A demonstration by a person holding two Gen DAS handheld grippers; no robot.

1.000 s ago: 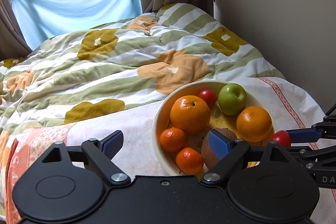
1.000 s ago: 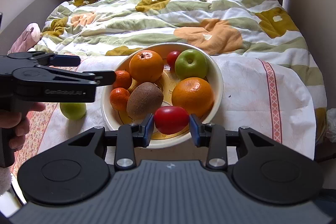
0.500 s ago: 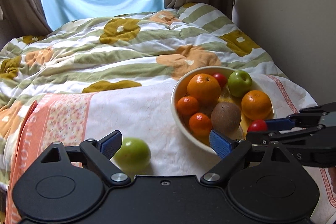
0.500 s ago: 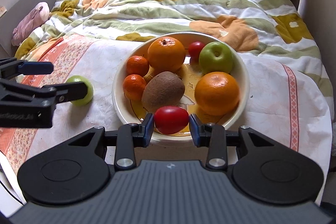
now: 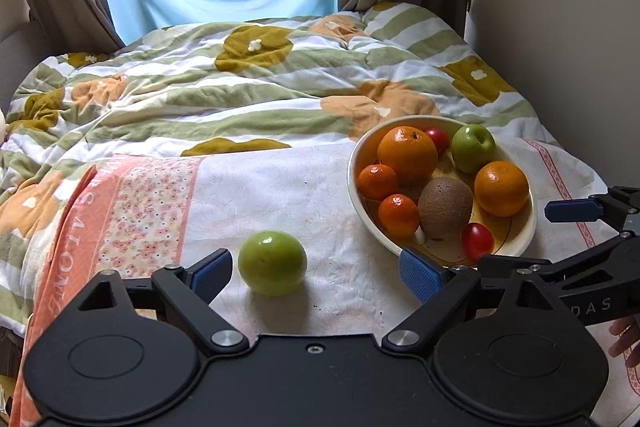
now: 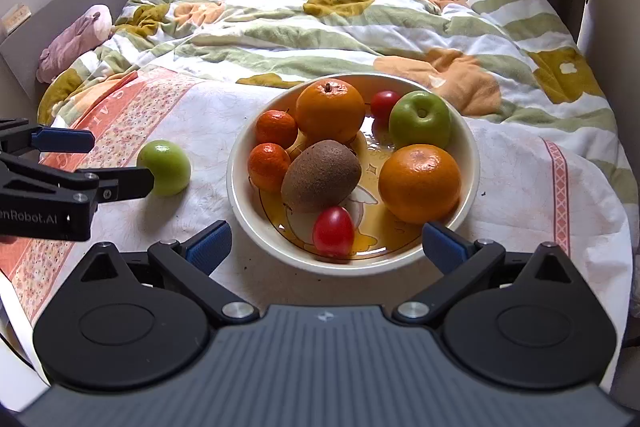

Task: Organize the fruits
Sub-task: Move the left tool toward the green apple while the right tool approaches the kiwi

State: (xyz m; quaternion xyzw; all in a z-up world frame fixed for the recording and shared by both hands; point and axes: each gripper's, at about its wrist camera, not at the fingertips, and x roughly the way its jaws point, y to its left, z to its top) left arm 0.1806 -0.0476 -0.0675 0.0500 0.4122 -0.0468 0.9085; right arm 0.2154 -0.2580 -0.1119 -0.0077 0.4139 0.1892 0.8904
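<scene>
We see both grippers spread wide, gripping nothing. Left gripper (image 5: 316, 273) sits low over the white cloth (image 5: 280, 195), and the loose green fruit (image 5: 273, 263) lies on that cloth between its blue pads, closer to the left pad (image 5: 212, 273), not touching either one as far as we can tell. Right gripper (image 6: 326, 247) is parked at the near rim of the cream bowl (image 6: 240, 195), pads apart on either side of the rim. In the bowl: small red tomato (image 6: 333, 231) at the near edge, just beside the kiwi (image 6: 321, 176); big orange (image 6: 419, 183) on the right; green apple (image 6: 420, 119) behind it; another large orange (image 6: 330, 110) at the back left; second red tomato (image 6: 385, 105) between those two; two mandarins (image 6: 269, 166) stacked along the left wall. From the right wrist view the loose green fruit (image 6: 164, 167) is left of the bowl, apart from it, with the left gripper's finger tip just beside it. Striped floral duvet (image 6: 320, 27) behind.
</scene>
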